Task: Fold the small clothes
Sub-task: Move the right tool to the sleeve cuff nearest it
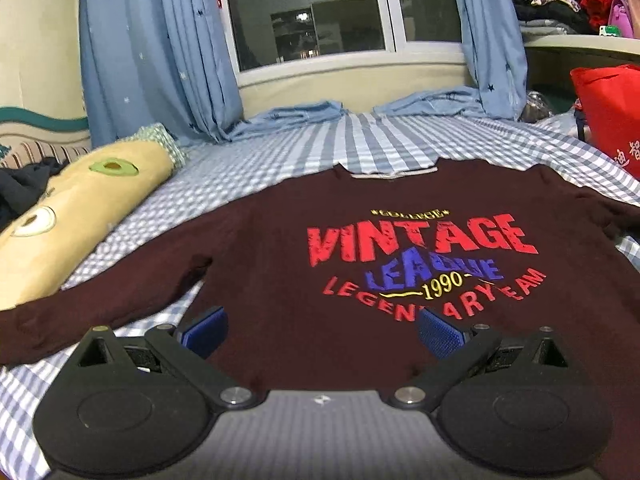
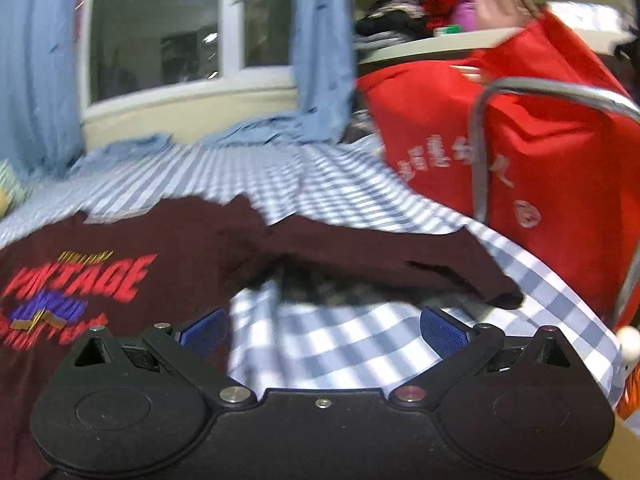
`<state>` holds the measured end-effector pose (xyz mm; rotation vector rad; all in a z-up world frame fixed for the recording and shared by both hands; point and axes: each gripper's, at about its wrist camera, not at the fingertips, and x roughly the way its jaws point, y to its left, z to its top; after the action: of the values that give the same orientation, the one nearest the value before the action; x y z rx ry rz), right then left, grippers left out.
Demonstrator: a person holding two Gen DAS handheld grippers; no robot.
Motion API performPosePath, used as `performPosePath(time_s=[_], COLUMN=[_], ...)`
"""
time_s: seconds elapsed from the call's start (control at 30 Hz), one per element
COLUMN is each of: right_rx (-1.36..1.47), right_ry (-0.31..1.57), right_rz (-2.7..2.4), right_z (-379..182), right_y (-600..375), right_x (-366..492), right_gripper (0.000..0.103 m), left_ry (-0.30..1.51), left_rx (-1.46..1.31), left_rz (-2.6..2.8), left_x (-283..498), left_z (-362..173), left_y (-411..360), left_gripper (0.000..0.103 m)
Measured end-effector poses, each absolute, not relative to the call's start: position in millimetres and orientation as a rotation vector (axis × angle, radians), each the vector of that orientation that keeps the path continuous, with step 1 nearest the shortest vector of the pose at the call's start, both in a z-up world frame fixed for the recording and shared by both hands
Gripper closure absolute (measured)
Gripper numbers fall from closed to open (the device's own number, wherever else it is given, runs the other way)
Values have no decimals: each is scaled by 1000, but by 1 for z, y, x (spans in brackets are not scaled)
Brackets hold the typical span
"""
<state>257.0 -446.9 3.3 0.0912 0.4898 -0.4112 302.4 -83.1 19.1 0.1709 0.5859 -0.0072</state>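
Observation:
A dark maroon long-sleeved shirt [image 1: 280,248] with a red "VINTAGE" print lies face up and spread out on a blue-and-white checked bed sheet [image 1: 304,148]. Its left sleeve [image 1: 100,308] stretches toward the lower left. My left gripper [image 1: 322,330] is open just above the shirt's lower hem, blue pads wide apart, holding nothing. In the right wrist view the same shirt [image 2: 168,240] lies at left, and its right sleeve [image 2: 400,256] runs across the sheet, slightly rumpled. My right gripper [image 2: 324,334] is open over bare sheet [image 2: 340,336] just below that sleeve.
A long yellow avocado-print pillow [image 1: 72,216] lies left of the shirt. A red fabric bag [image 2: 540,152] with a grey frame stands at the bed's right edge. Blue curtains [image 1: 160,48] and a window [image 1: 304,12] are behind. Clutter sits on a shelf [image 1: 576,36] at far right.

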Motion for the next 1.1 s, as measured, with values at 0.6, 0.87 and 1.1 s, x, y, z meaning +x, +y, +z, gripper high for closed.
performPosePath(time_s=[0.6,0.87,1.1], right_rx=[-152,-193,-108], right_ry=[489,455,509], right_rz=[-517,-511,-540], right_z=[-16,-22,-29], right_y=[-513,-532,-563], right_x=[245,247,260], right_gripper=[0,0,0], left_ry=[638,655,666], left_rx=[160,157,142], left_rz=[-32,-28,-21], left_x=[312,308,306], left_z=[-8,-26,-32], left_y=[-91,-89,-86], left_gripper=[1,1,1])
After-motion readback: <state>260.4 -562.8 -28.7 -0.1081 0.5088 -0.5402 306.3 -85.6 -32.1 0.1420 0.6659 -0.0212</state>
